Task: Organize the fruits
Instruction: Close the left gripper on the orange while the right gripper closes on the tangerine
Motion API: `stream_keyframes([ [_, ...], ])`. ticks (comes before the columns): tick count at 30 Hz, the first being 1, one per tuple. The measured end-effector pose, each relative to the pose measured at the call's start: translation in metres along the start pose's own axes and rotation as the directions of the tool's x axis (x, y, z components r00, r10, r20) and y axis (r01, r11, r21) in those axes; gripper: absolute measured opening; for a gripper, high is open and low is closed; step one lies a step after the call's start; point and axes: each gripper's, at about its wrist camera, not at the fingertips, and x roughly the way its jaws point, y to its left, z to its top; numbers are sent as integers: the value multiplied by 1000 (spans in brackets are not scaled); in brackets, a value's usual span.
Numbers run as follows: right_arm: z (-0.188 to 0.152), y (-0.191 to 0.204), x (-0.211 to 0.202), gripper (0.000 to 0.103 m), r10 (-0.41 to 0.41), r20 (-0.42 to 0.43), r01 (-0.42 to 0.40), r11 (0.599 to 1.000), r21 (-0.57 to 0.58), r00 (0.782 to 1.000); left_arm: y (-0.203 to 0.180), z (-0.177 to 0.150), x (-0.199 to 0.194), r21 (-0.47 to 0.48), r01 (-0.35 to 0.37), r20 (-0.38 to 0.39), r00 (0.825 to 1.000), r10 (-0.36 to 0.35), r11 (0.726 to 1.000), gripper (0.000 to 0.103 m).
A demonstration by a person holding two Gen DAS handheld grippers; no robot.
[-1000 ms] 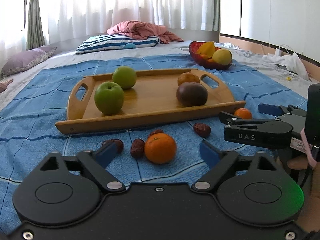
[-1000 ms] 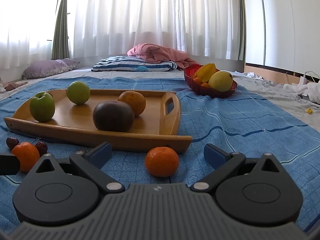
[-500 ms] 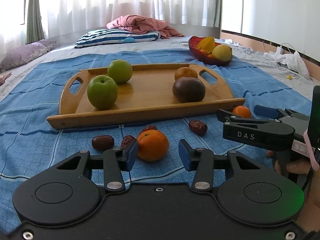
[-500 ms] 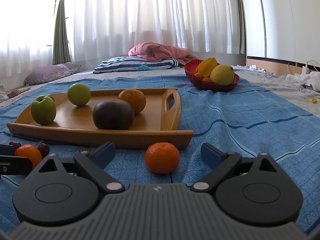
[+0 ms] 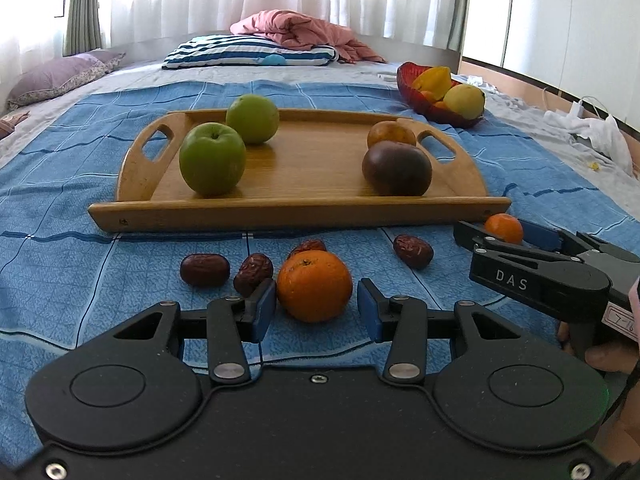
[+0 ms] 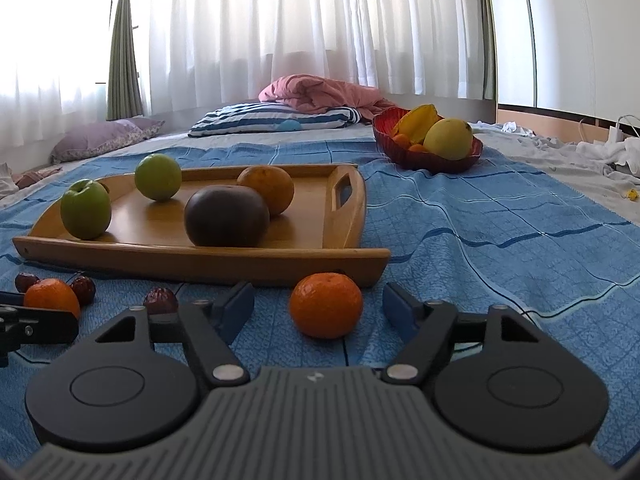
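From the left wrist camera, the left gripper sits low over a blue blanket. Its blue pads have just been closing in, and an orange lies between them. The left pad looks right up against the peel, but there is a small gap at the right pad, so it is not squeezed yet. Four dark red dates lie around it: one date off to the left, another by the left pad, one peeking from behind the orange, and one to the right. Past them is a wooden tray with two green apples on its left side and a dark brown round fruit on its right side, with an orange-brown fruit behind it. A red bowl of yellow fruit sits far back on the right. The right gripper comes in from the right (it says DAS on its side), with a small mandarin between its fingers.

From the right wrist camera, the right gripper has just been closing too. Its pads stand half wide, one on each side of the mandarin, with gaps on both sides. The mandarin rests on the blanket just in front of the tray corner. At the far left, the tip of the left gripper shows by the other orange.
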Motion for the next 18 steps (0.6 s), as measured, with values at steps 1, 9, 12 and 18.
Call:
stream_keyframes([
  [1,0,0,0,74,0,0,0,1000,1,1000,0,0,1,-1,-3,0,1000,3,1000,43],
  [9,-1,0,0,68,-5,5,5,1000,6,1000,-3,0,5,-7,-23,6,1000,23,1000,39],
  [12,-1,0,-2,57,-21,8,21,1000,11,1000,-5,0,2,-31,-34,6,999,34,999,38],
  [18,-3,4,-15,40,-51,9,51,999,-5,999,-7,2,-7,-25,-20,17,1000,20,999,38],
])
